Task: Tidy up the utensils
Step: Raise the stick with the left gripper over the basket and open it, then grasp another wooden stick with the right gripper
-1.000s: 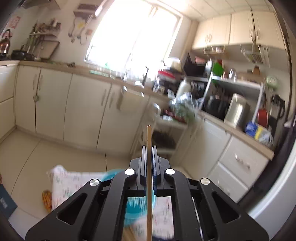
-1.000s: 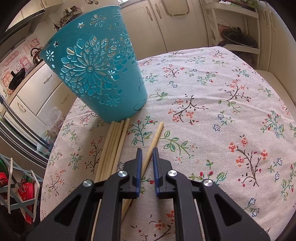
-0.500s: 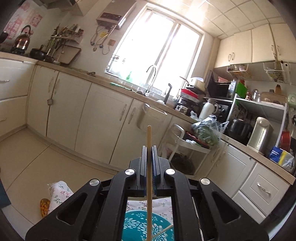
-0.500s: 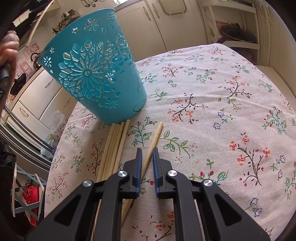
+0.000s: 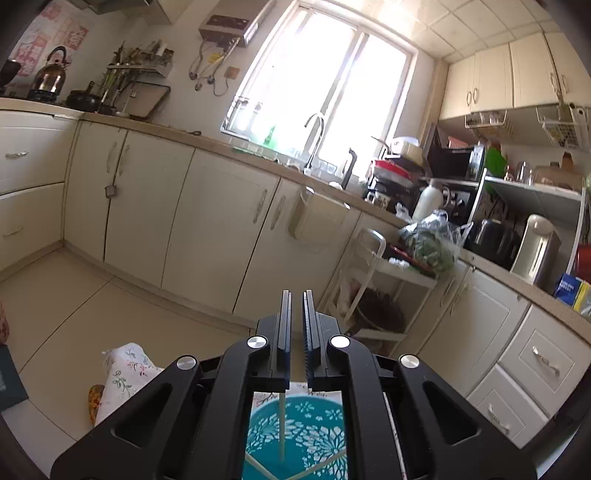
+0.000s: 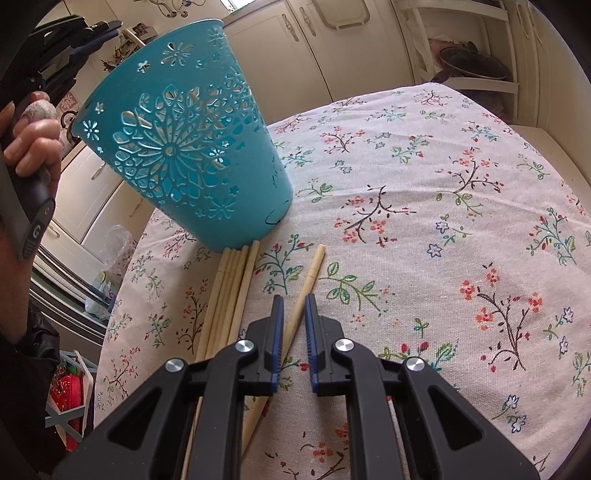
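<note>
A teal cut-out basket (image 6: 184, 155) stands on the floral tablecloth (image 6: 443, 221). My left gripper (image 5: 296, 295) hangs over its mouth (image 5: 295, 435), its jaws a narrow slit apart with nothing between them. A pale chopstick (image 5: 280, 424) stands inside the basket, below the fingers, with two more leaning across the bottom. From the right wrist view the left gripper (image 6: 110, 27) shows above the basket rim, held by a hand (image 6: 33, 140). My right gripper (image 6: 294, 299) is slightly open astride a single chopstick (image 6: 314, 269) lying on the cloth; its pads do not press on it. A bundle of chopsticks (image 6: 229, 295) lies just left.
The table's rounded edge falls away at the left and the far right. A shelf rack with a dark pan (image 6: 472, 62) stands behind the table. Cream cabinets and a white trolley (image 5: 369, 280) lie beyond the basket.
The chopstick that stood up between my left fingers has slid out and now stands in the basket. The left gripper came down over the basket. The right gripper has not moved.
</note>
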Available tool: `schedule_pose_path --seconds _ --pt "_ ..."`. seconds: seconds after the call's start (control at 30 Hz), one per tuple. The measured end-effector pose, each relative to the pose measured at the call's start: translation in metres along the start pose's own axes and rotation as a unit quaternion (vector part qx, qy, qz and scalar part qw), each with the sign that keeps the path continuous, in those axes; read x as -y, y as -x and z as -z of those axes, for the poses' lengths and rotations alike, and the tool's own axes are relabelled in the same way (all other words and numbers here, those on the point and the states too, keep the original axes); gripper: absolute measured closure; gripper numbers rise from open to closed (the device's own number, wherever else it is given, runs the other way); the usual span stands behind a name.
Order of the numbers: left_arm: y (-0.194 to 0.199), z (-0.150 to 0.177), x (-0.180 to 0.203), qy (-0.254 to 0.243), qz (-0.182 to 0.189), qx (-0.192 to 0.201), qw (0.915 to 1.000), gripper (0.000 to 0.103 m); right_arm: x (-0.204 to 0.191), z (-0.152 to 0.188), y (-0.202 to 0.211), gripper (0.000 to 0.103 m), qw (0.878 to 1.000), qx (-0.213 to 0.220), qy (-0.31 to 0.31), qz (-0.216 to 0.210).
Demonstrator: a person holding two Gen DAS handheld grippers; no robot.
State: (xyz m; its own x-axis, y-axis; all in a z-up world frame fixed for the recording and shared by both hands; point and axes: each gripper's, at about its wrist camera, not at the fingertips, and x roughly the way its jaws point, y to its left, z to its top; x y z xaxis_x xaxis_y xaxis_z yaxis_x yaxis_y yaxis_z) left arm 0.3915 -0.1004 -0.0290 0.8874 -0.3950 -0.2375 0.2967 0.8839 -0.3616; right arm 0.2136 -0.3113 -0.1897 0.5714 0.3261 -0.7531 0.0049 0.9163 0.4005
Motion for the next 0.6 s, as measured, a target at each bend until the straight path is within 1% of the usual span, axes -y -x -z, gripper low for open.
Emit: schedule_pose_path --seconds 0.2,0.33,0.37,0.4,0.43,0.47,0.5,0.53,0.6 --pt "-0.007 0.014 0.005 -0.034 -0.007 -0.052 0.9980 0.098 0.000 0.000 0.000 0.091 1.000 0.001 0.001 0.001" --pt "0.005 0.019 -0.003 -0.037 -0.021 -0.061 0.9973 0.094 0.000 0.000 0.000 0.091 1.000 0.002 0.001 0.001" --pt "0.010 0.019 -0.006 -0.036 -0.025 -0.059 0.9973 0.088 0.000 0.000 0.000 0.091 1.000 0.002 0.001 0.001" --pt "0.018 0.019 -0.010 -0.032 -0.032 -0.057 0.9974 0.075 0.000 0.000 -0.001 0.091 1.000 0.002 0.003 0.002" --pt "0.027 0.019 -0.016 -0.027 -0.041 -0.053 0.9974 0.069 -0.001 0.000 -0.001 0.091 1.000 0.002 0.004 0.003" --pt "0.039 0.021 -0.022 -0.020 -0.053 -0.046 0.9973 0.054 -0.002 0.000 -0.001 0.091 1.000 0.002 0.008 0.005" --pt "0.051 0.024 -0.030 -0.013 -0.066 -0.039 0.9970 0.047 -0.003 0.000 -0.001 0.091 1.000 0.001 0.012 0.008" --pt "0.060 0.027 -0.037 -0.009 -0.074 -0.037 0.9965 0.045 -0.006 0.000 -0.001 0.091 1.000 0.001 0.019 0.013" --pt "0.079 0.041 -0.055 0.000 -0.100 -0.046 0.9939 0.036 -0.010 0.000 -0.001 0.091 0.999 -0.001 0.032 0.023"
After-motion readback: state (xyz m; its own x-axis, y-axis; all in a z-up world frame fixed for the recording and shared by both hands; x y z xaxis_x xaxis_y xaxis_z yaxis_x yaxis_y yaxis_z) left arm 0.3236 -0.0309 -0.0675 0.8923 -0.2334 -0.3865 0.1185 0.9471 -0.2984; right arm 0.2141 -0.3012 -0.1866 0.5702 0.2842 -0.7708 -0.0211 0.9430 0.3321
